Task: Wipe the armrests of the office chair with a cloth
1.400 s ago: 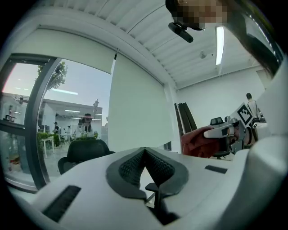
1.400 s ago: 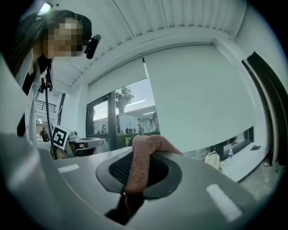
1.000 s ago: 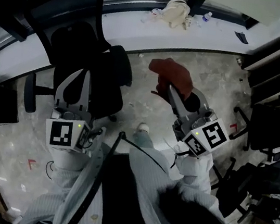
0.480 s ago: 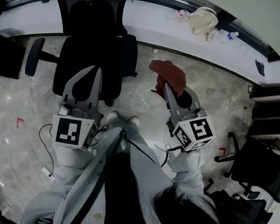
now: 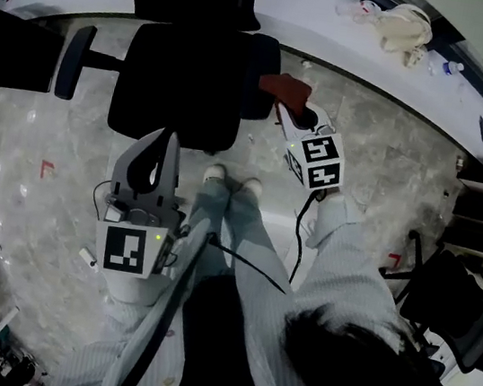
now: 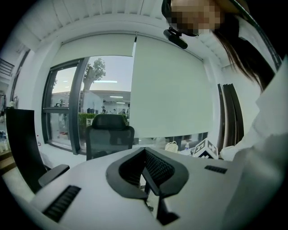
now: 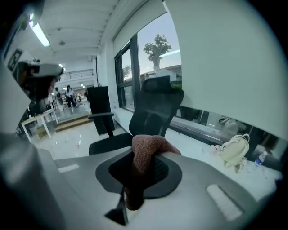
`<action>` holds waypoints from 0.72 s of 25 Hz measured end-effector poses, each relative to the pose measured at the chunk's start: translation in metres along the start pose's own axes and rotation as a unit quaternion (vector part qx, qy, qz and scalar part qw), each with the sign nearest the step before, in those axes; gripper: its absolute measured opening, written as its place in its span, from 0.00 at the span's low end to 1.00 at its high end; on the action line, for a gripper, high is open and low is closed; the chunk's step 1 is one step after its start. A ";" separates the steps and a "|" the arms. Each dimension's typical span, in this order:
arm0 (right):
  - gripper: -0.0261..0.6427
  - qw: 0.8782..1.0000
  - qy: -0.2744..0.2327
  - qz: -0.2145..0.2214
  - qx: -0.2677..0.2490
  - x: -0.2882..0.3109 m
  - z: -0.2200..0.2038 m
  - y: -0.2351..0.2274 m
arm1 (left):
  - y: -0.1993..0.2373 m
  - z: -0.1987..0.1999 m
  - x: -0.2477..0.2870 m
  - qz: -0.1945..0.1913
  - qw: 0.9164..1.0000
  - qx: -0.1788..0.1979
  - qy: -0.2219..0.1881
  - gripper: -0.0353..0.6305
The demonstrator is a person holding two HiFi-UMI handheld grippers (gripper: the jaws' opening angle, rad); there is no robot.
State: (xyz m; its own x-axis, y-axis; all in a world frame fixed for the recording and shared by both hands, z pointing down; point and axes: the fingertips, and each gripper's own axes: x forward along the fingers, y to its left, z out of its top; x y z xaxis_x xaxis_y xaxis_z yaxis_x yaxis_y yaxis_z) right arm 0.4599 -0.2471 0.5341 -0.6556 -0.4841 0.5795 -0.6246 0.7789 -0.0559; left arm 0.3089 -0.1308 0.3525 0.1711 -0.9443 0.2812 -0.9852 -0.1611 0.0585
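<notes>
The black office chair [image 5: 182, 78] stands at the top of the head view, one armrest [image 5: 73, 61] at its left and the other [image 5: 261, 82] at its right. My right gripper [image 5: 284, 105] is shut on a red-brown cloth [image 5: 285, 88] that hangs right beside the right-hand armrest; whether they touch is unclear. In the right gripper view the cloth [image 7: 146, 150] bulges over the shut right gripper [image 7: 139, 168], with the chair [image 7: 155, 114] behind. My left gripper [image 5: 170, 136] is shut and holds nothing, just in front of the seat. The left gripper view shows the chair [image 6: 109, 137] beyond the shut left gripper [image 6: 145, 157].
A white ledge [image 5: 341, 22] runs behind the chair, with a white bag [image 5: 404, 27] and a bottle [image 5: 452, 66] on it. Other black chairs [image 5: 468, 314] crowd the right. A dark desk [image 5: 14, 52] stands at the left. The person's shoes [image 5: 230, 179] are on the marble floor.
The right gripper has carried the cloth up and left, to the chair's right-hand armrest. The chair now sits closer and more centred. The left gripper has dropped back toward the body.
</notes>
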 end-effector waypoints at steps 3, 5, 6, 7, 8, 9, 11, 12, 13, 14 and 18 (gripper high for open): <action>0.09 0.997 0.060 0.017 -0.043 0.052 -0.026 0.011 | 0.019 -0.020 0.002 0.015 1.000 -0.006 0.022 0.06; 0.09 0.992 0.096 0.055 -0.066 0.072 -0.041 0.031 | 0.030 -0.028 0.008 0.022 0.999 -0.012 0.026 0.06; 0.09 0.989 0.107 0.073 -0.077 0.078 -0.046 0.042 | 0.035 -0.030 0.012 0.024 0.999 -0.015 0.027 0.06; 0.09 0.986 0.114 0.088 -0.086 0.080 -0.049 0.051 | 0.039 -0.033 0.015 0.024 0.999 -0.018 0.027 0.06; 0.09 0.983 0.118 0.103 -0.093 0.081 -0.050 0.059 | 0.043 -0.035 0.018 0.024 0.999 -0.020 0.029 0.06; 0.09 0.980 0.124 0.118 -0.097 0.081 -0.051 0.064 | 0.046 -0.037 0.021 0.024 0.999 -0.023 0.031 0.06; 0.09 0.976 0.137 0.133 -0.104 0.083 -0.050 0.062 | 0.051 -0.039 0.027 0.022 0.999 -0.026 0.034 0.06; 0.09 0.976 0.142 0.127 -0.104 0.087 -0.048 0.054 | 0.053 -0.039 0.030 0.022 0.999 -0.027 0.034 0.06; 0.09 0.977 0.146 0.117 -0.101 0.093 -0.046 0.044 | 0.055 -0.038 0.031 0.022 0.999 -0.028 0.033 0.06; 0.09 0.979 0.149 0.104 -0.093 0.101 -0.043 0.032 | 0.057 -0.037 0.032 0.022 0.999 -0.029 0.032 0.06; 0.09 0.985 0.153 0.059 -0.058 0.146 -0.024 -0.023 | 0.070 -0.037 0.033 0.029 0.998 -0.027 0.038 0.06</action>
State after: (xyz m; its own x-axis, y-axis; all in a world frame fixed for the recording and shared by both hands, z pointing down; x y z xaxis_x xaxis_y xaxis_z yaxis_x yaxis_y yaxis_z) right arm 0.3886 -0.3261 0.6391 -0.5508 -0.2590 0.7934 -0.4875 0.8714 -0.0539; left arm 0.2463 -0.1623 0.4016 0.1165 -0.9264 0.3580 -0.9918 -0.0895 0.0910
